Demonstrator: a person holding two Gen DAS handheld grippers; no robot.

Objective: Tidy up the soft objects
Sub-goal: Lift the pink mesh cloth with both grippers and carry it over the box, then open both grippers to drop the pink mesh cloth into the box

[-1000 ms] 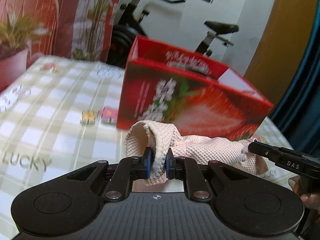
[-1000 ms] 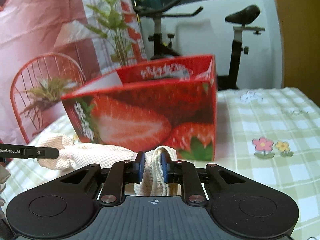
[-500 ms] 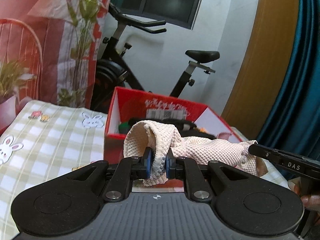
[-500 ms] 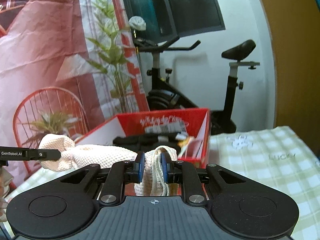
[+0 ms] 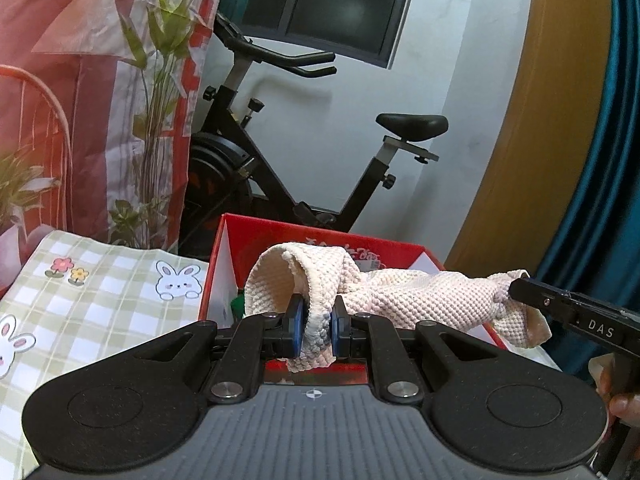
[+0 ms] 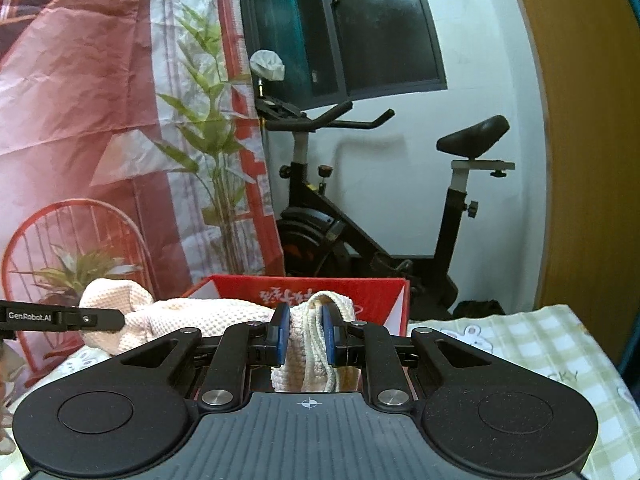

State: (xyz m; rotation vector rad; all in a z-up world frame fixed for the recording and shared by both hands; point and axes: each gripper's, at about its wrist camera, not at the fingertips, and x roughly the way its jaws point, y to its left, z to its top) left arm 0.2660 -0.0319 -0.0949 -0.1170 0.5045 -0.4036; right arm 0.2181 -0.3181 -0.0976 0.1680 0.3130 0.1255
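Both tongs are pinching opposite ends of the cream waffle-knit cloth (image 5: 416, 296), the left gripper (image 5: 314, 330) and right gripper (image 6: 304, 336) stretching it above the open red strawberry-printed cardboard box (image 5: 236, 236). Judging by this, the stowing step is underway; next calls for lowering it inside, then letting go.

1. Ahead of the left gripper (image 5: 316, 326), the red box (image 5: 400, 250) interior is mostly hidden by the cream cloth (image 5: 420, 300).
2. Right of it, a hand (image 5: 618, 396) is cut off.
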